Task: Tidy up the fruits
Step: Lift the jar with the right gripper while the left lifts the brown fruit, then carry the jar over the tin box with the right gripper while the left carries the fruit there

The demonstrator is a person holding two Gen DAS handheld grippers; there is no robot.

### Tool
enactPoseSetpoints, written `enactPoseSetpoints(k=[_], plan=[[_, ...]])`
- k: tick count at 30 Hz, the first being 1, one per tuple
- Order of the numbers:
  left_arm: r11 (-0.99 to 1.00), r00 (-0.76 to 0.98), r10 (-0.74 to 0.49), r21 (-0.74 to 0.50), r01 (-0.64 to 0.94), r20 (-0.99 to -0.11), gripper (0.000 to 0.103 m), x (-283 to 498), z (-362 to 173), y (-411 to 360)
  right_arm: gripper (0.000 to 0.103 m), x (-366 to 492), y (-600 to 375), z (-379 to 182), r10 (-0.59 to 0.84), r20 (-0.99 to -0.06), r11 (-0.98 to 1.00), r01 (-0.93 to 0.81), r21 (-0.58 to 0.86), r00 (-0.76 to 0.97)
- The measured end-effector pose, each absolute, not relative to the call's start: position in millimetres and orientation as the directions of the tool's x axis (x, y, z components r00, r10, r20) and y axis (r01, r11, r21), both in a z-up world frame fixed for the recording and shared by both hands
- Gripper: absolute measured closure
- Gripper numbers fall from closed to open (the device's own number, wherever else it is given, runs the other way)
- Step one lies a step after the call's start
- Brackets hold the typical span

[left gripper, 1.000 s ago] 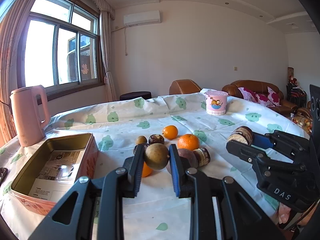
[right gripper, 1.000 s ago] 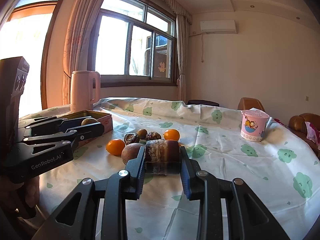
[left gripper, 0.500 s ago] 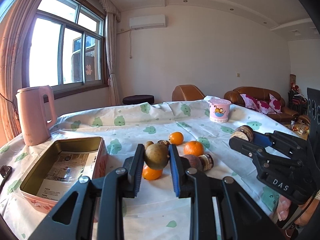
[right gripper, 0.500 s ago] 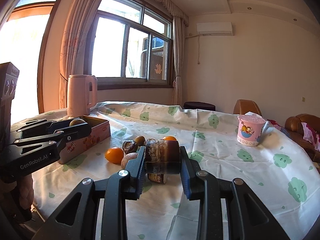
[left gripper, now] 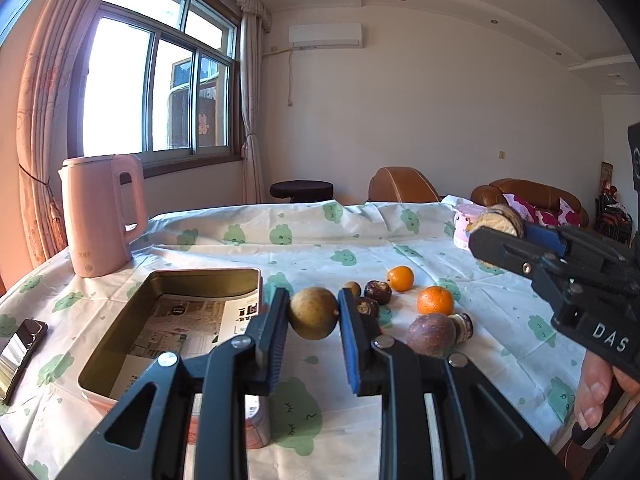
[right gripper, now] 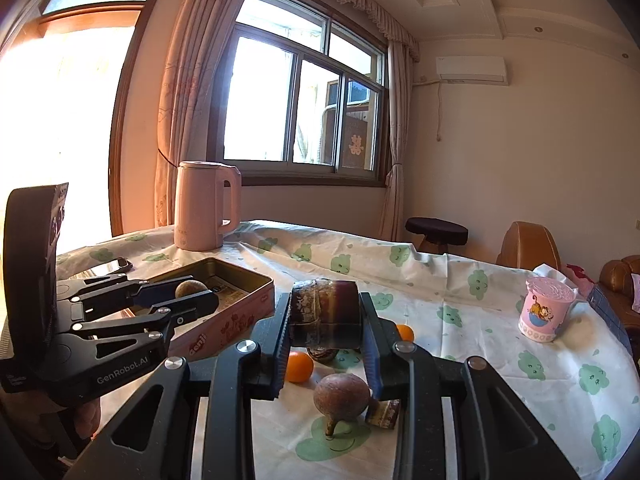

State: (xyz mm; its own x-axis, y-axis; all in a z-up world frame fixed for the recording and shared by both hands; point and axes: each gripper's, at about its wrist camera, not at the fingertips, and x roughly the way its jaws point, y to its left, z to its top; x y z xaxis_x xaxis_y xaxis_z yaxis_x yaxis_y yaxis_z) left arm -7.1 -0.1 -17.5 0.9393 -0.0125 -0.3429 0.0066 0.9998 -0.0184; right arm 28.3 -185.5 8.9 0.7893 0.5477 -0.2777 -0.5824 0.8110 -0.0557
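Observation:
My left gripper (left gripper: 313, 312) is shut on a round tan-brown fruit (left gripper: 313, 312), held above the table just right of the open pink tin box (left gripper: 120, 360). My right gripper (right gripper: 325, 314) is shut on a dark brown cylindrical piece (right gripper: 325, 314), lifted over the fruit pile. In the left wrist view that right gripper (left gripper: 498, 226) enters from the right. In the right wrist view the left gripper (right gripper: 192, 294) hovers by the tin (right gripper: 224, 320). On the cloth lie two oranges (left gripper: 435, 301), a purple-brown round fruit (left gripper: 431, 335) and several small dark fruits (left gripper: 378, 291).
A pink kettle (left gripper: 100, 216) stands behind the tin at the left. A phone (left gripper: 18, 346) lies near the table's left edge. A pink cartoon cup (right gripper: 544, 308) stands at the far right. Sofas and a stool sit beyond the table.
Both grippers have risen with their loads. The left gripper has carried the tan fruit towards the tin; the right has lifted its dark piece higher above the pile.

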Motion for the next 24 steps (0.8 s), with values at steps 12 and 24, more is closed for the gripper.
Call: enactPoseSetpoints(k=[12, 24], plan=[[0.996, 0.916, 0.056, -0.042, -0.079, -0.397, 0.077, 9.8, -21.6, 48.5, 0.07, 47.7, -125.1, 30.2, 0.623, -0.318, 0.734, -0.675, -0.08, 0.715], [0.991, 0.892, 0.109, -0.016, -0.129, -0.438, 0.077, 29.4, -26.2, 85.1, 0.07, 75.5, -74.0, 33.7, 0.647, -0.37, 0.684, -0.722, -0.105, 0.666]])
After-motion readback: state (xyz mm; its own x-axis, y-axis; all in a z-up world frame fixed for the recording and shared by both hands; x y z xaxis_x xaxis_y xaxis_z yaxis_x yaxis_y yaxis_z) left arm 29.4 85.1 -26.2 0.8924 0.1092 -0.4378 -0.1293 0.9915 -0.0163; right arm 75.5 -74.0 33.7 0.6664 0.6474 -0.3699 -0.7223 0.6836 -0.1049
